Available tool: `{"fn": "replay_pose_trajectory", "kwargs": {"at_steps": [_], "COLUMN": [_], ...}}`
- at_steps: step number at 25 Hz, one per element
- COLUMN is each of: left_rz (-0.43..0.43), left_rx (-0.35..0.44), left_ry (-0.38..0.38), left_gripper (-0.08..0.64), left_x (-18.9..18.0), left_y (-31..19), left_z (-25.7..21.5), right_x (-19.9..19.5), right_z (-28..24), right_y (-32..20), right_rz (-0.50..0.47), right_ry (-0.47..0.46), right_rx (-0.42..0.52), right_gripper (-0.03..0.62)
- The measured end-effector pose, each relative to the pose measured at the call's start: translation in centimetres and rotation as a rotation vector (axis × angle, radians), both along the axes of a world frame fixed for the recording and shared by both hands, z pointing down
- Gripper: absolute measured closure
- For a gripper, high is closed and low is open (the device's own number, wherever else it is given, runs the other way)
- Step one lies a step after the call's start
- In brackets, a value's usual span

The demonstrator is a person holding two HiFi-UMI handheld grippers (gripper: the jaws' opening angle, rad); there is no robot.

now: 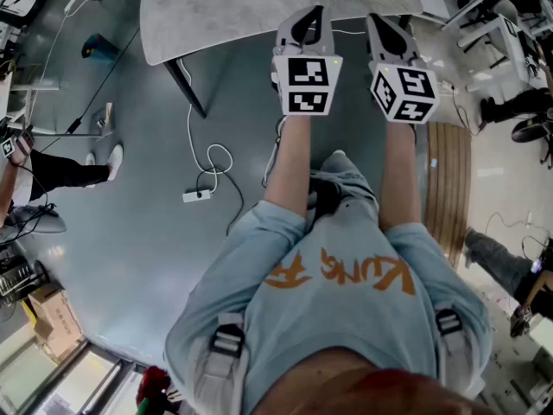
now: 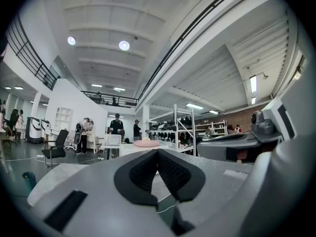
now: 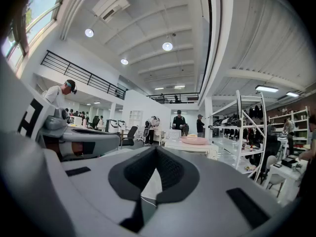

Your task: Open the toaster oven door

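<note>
Task not begun, as I judge it. No toaster oven shows in any view, so I cannot say where it stands, or whether its door is shut or ajar.

The left gripper (image 1: 308,22) and right gripper (image 1: 386,29) are held side by side in front of the person's chest. They point out level across the room, above the floor (image 1: 130,232) and near the near edge of the grey table (image 1: 225,15).

Both pairs of jaws are pressed together with nothing between them. Each gripper view shows the dark pads (image 2: 170,174) meeting at the tip.

The part of the tabletop in view carries no oven. Its far part runs out of the head view, so the oven may be there.

Left to do: all of it. Find the oven, reach the door handle, grip it, swing the door open.
</note>
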State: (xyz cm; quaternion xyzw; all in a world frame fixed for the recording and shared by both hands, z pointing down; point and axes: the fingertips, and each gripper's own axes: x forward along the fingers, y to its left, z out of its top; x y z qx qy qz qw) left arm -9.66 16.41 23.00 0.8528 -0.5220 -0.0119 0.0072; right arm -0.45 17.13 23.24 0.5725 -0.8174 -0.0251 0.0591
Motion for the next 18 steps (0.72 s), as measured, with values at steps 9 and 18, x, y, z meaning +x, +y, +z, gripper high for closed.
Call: {"fn": "replay_pose_trajectory", "kwargs": {"at_steps": [9,18], "left_rz": [0.0,-0.025], "left_rx": [0.02,0.077], "left_ry": [0.015,0.006], "left_gripper": [0.558,0.558], "left_x": [-0.3,-1.1], "left_y": [-0.5,-4.6], "left_z": [-0.9,-2.8], "right_x": [1.5,1.9], "right_z": [-0.7,-3.4], "right_y": [-1.0,-4.5], "right_rz": [0.053,0.015], "right_ry": [-0.04,-0.036], "right_rx": [0.02,0.099], "right_gripper": [0.594,0.594]}}
